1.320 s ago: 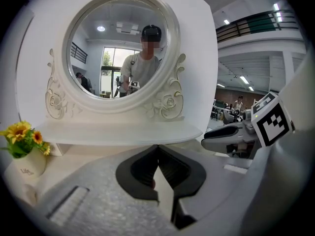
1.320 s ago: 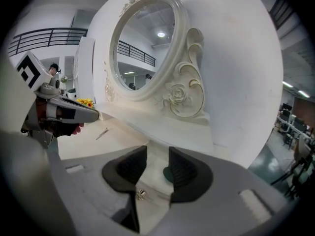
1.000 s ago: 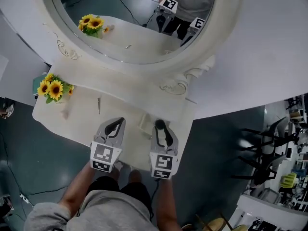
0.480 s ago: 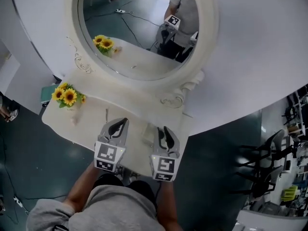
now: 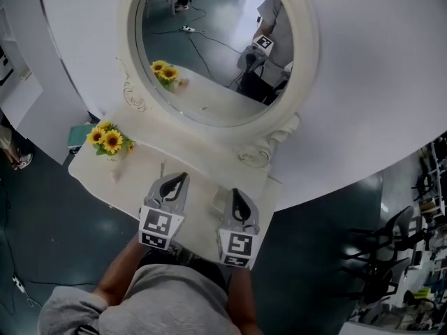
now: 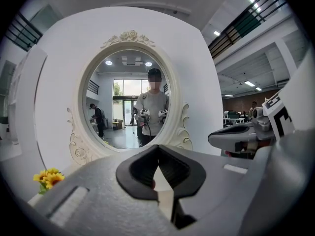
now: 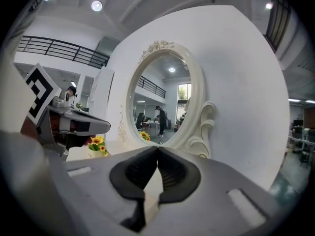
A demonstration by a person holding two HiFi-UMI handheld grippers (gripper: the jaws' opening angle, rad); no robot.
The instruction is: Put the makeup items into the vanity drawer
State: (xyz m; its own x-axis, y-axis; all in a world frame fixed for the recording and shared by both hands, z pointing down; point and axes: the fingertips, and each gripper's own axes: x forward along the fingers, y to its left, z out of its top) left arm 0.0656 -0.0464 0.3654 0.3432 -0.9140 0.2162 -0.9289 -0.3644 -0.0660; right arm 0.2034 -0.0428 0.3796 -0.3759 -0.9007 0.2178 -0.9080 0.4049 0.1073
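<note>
The left tongs (image 5: 177,179) and right tongs (image 5: 235,195) are closed and empty, and a thin stick (image 5: 162,169), perhaps makeup, lies near-to-far just left of the left tongs.

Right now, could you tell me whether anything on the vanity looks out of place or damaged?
Nothing stands out: the sunflowers stand upright at the left end of the vanity top, the mirror looks intact, nothing is spilled.
</note>
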